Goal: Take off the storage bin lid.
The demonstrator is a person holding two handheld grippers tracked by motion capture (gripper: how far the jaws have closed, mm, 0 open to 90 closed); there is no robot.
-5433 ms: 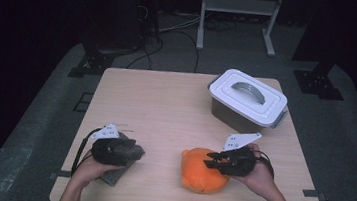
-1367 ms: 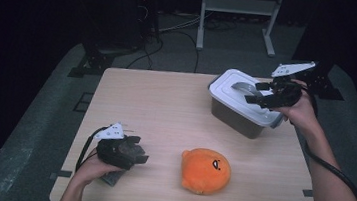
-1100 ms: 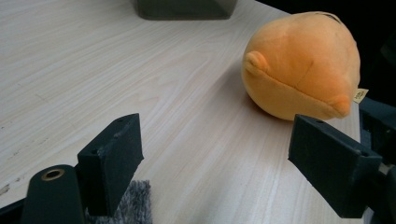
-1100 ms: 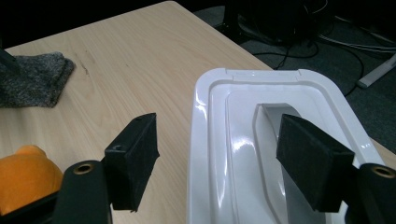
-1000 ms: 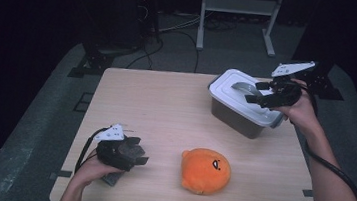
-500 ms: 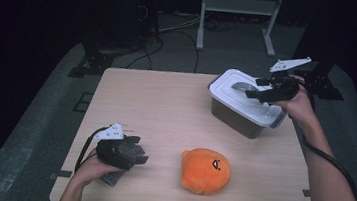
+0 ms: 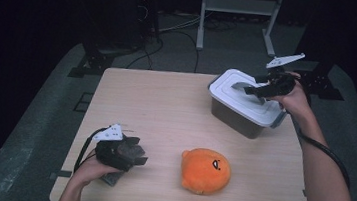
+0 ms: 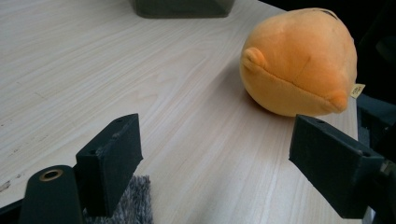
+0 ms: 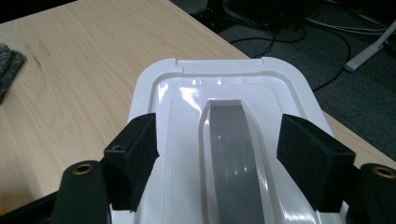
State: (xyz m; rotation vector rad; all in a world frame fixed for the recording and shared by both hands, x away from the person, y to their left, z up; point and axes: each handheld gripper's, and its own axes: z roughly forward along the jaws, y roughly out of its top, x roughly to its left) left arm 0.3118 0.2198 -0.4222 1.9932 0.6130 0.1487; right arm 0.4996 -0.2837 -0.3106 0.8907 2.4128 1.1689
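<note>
Right gripper [image 9: 217, 161] has moved over the lid [image 9: 187, 100], fingers apart

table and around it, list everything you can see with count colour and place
table: one, light wood, centre of the high view
storage box: one, dark grey, far right of the table
lid: one, white with a grey handle, on the box
plush toy: one, orange, near edge, right of centre
cloth: one, grey, near left corner under the left gripper
stand: one, white, on the floor behind the table
cables: several, black, on the floor behind the table
left gripper: one, black, jaws open, low over the near left corner
right gripper: one, black, jaws open either side of the handle
</note>
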